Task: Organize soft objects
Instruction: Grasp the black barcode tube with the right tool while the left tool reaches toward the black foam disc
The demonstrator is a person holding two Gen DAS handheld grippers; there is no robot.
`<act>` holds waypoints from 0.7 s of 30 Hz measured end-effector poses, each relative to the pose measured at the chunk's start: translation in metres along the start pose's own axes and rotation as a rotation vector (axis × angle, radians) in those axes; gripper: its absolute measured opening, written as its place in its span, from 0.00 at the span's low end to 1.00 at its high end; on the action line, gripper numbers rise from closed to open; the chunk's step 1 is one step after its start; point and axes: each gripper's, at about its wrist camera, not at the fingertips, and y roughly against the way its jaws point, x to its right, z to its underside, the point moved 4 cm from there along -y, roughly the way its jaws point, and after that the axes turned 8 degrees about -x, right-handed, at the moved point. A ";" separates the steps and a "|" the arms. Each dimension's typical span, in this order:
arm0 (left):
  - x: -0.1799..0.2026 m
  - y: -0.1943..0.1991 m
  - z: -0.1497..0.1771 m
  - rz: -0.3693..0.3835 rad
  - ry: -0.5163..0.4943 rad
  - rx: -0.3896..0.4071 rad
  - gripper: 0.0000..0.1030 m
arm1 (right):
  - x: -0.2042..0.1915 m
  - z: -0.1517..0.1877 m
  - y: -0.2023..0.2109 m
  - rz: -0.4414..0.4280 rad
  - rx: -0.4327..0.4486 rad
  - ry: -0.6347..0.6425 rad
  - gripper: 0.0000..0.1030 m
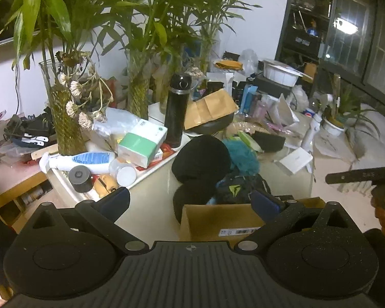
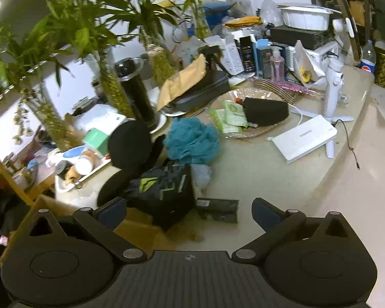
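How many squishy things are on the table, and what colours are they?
Black round cushions: 2
Teal bath pouf: 1
Black and green cloth bundle: 1
Black sponge block: 1
Black soft pad on the glass plate: 1
Total: 6

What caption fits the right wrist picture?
Open right gripper hovering over a black-and-green fabric bundle beside a fluffy teal mesh bath pouf.
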 end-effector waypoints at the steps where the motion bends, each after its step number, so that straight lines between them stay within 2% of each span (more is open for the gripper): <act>1: -0.001 -0.003 -0.001 -0.001 -0.002 -0.003 1.00 | 0.004 -0.003 -0.006 0.019 -0.002 -0.007 1.00; 3: -0.003 -0.008 -0.003 0.002 0.000 -0.007 1.00 | 0.012 -0.007 -0.016 0.038 -0.002 -0.021 1.00; 8: -0.011 -0.021 -0.006 0.017 0.012 -0.019 1.00 | 0.029 -0.014 -0.047 -0.008 -0.031 -0.033 1.00; 14: -0.018 -0.034 -0.010 0.025 0.026 -0.036 1.00 | 0.048 -0.011 -0.100 0.003 -0.113 0.063 1.00; 16: -0.019 -0.036 -0.011 0.033 0.023 -0.037 1.00 | 0.050 -0.008 -0.114 -0.020 -0.138 0.099 0.99; 21: -0.021 -0.045 -0.016 0.047 0.014 -0.048 1.00 | 0.041 -0.001 -0.140 -0.022 -0.183 0.266 0.99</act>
